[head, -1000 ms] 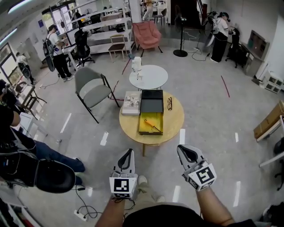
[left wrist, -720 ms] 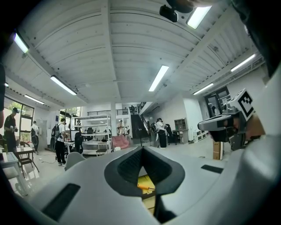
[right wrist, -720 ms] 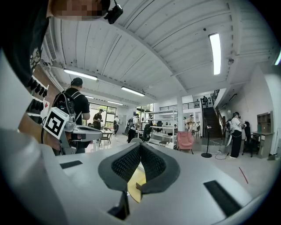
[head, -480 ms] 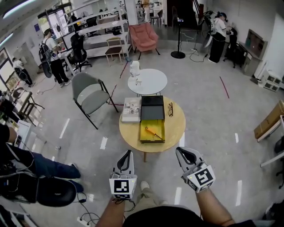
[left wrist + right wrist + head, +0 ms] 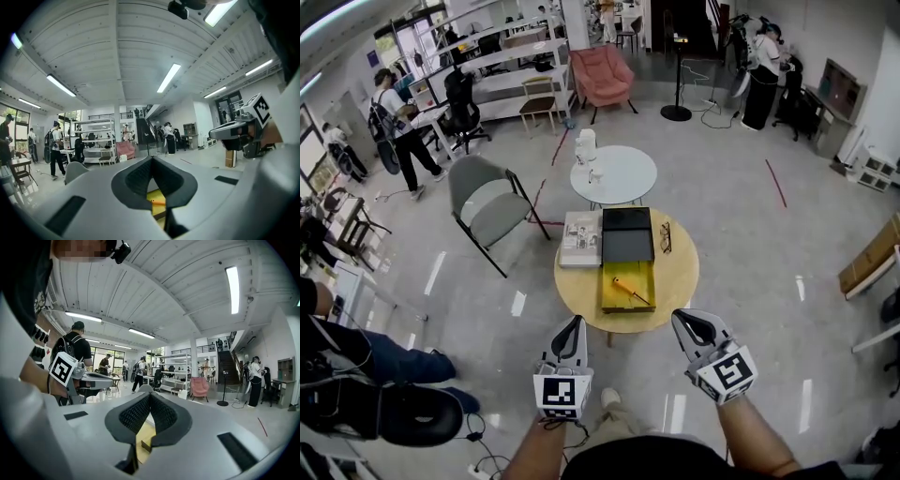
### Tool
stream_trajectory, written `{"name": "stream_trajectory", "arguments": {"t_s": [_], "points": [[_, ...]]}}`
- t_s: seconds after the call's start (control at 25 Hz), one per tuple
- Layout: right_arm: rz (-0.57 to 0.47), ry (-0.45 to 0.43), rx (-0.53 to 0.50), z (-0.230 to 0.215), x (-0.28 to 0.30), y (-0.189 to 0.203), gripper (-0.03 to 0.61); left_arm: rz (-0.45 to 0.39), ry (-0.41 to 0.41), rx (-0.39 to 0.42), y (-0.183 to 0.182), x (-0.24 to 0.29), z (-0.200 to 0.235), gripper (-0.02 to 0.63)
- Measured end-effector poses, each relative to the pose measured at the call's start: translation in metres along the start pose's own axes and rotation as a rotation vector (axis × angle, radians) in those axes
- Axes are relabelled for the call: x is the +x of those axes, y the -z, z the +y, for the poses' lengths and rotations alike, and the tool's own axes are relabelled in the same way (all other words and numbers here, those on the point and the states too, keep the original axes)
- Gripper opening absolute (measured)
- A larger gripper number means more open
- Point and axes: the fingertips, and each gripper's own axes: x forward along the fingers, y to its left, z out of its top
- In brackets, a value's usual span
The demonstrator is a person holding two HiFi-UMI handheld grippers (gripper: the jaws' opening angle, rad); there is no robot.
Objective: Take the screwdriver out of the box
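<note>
Screwdriver (image 5: 630,291) untouched in box (image 5: 612,300) on desk (image 5: 579,286); you've stepped closer. Left gripper (image 5: 571,325) and right gripper (image 5: 687,321) short of box, fingers together.

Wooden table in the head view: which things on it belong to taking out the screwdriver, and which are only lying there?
For the job: screwdriver; open box that holds it; left gripper and right gripper, both shut and empty.

Lying about: booklet left of the box; glasses right of it.
</note>
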Motion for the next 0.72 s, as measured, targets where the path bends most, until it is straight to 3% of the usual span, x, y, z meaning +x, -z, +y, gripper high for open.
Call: {"name": "stream_trajectory", "arguments": {"t_s": [0.72], "points": [[0.036, 0.064, 0.005, -0.031, 0.091, -0.015, 0.017, -0.021, 0.067, 0.002, -0.001, 0.08, 0.079, 0.014]]}}
